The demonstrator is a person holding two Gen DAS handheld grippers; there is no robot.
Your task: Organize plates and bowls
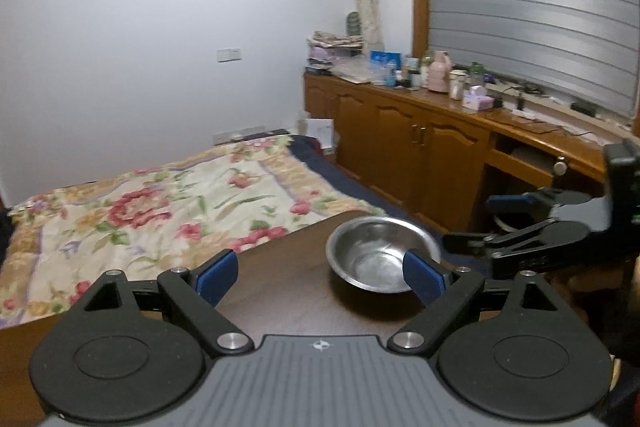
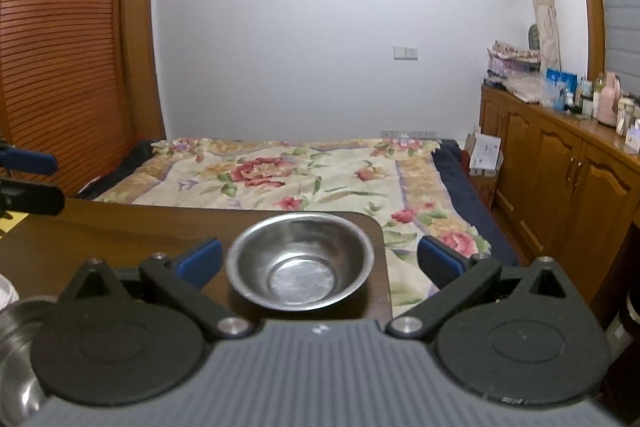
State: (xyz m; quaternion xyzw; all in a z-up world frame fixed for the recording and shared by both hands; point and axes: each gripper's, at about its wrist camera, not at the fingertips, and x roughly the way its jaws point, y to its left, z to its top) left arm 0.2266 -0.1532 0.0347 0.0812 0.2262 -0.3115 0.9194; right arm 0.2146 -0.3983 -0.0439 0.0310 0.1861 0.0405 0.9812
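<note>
Steel bowl point(image 2: 300, 263), one, tabletop's point(image 2: 120, 231) 1 o'clock corner; second steel vessel point(image 2: 16, 347), one, 8 o'clock; grippers, two.

We see a shiny, smooth metal bowl point(image 2: 300, 263) on a dark, polished wood table point(image 2: 120, 231). At twelve o'clock lies a matt floral cloth quilt point(image 2: 304, 175); at three o'clock, glossy wooden cabinets point(image 2: 560, 179).

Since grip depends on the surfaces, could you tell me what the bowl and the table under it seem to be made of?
The bowl looks like thin stainless steel with a brushed, shiny finish: grey metal, bright reflections, a rolled rim. The table looks like dark wood or wood veneer, smooth and slightly glossy; faint grain shows, though laminate cannot be ruled out.
</note>
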